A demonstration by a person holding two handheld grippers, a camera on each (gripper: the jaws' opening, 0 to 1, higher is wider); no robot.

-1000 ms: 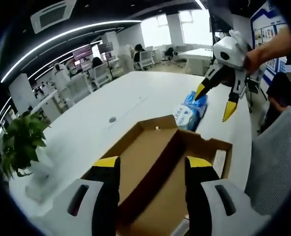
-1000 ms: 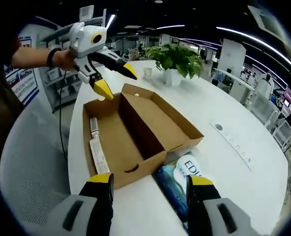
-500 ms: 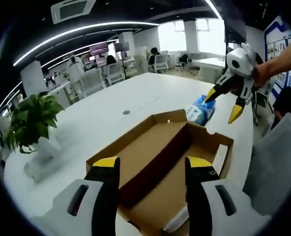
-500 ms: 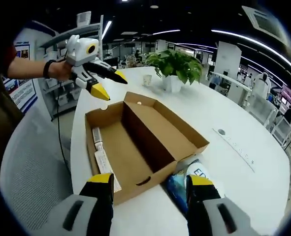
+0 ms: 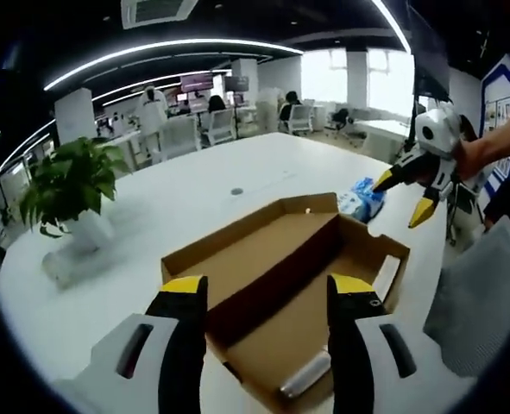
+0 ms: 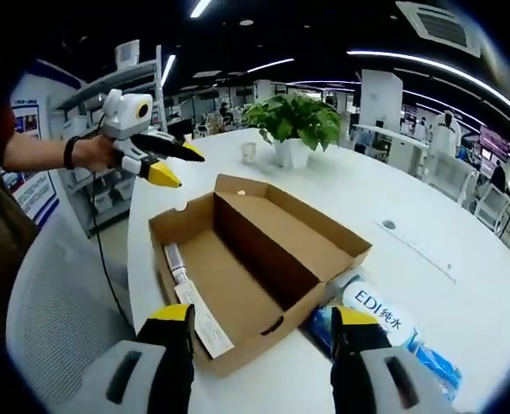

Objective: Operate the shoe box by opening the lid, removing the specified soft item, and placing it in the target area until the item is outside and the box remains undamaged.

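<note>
The open brown cardboard shoe box [image 6: 255, 259] lies on the round white worktop [image 6: 393, 198], lid folded back. Beside the box's near corner, touching its wall, rests the soft blue-and-white plastic pack [image 6: 393, 332], outside the box. A white paper strip [image 6: 198, 315] lies inside the box. The left claw [image 6: 170, 162] hovers beyond the box, jaws spread and empty. The right claw [image 6: 263, 315] stands open before the box, empty. A green potted plant [image 6: 293, 125] stands behind the box.
</note>
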